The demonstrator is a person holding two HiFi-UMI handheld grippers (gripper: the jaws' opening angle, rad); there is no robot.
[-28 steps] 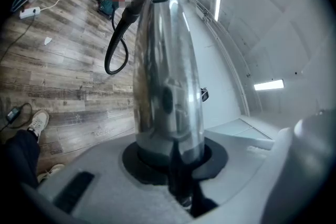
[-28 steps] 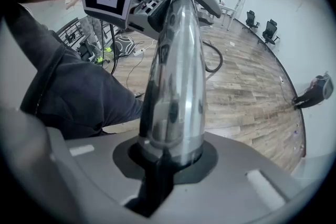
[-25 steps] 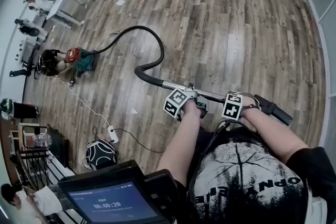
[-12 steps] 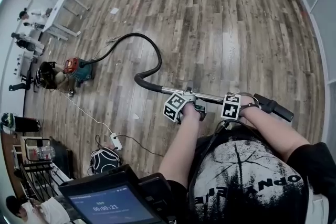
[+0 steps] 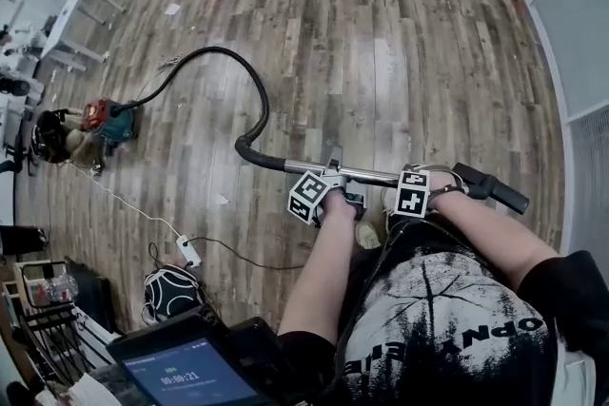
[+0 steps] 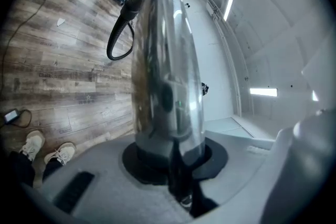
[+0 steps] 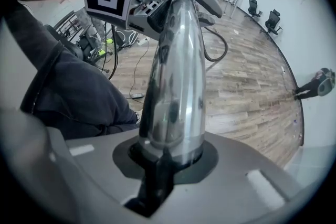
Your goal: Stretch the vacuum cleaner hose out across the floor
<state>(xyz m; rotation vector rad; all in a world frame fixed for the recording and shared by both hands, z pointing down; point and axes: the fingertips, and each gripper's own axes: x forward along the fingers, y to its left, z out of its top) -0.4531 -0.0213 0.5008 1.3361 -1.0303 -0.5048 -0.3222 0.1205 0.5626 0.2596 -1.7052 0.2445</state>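
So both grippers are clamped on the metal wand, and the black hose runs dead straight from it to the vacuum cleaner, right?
Not straight. The head view shows the black hose bowing in a wide arc between the metal wand and the vacuum cleaner. The left gripper and right gripper are indeed clamped on the wand.

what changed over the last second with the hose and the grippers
The left gripper and right gripper carried the metal tube further from the vacuum cleaner, opening the hose bend a little. Both stay shut on the tube; the vacuum cleaner seems unmoved.
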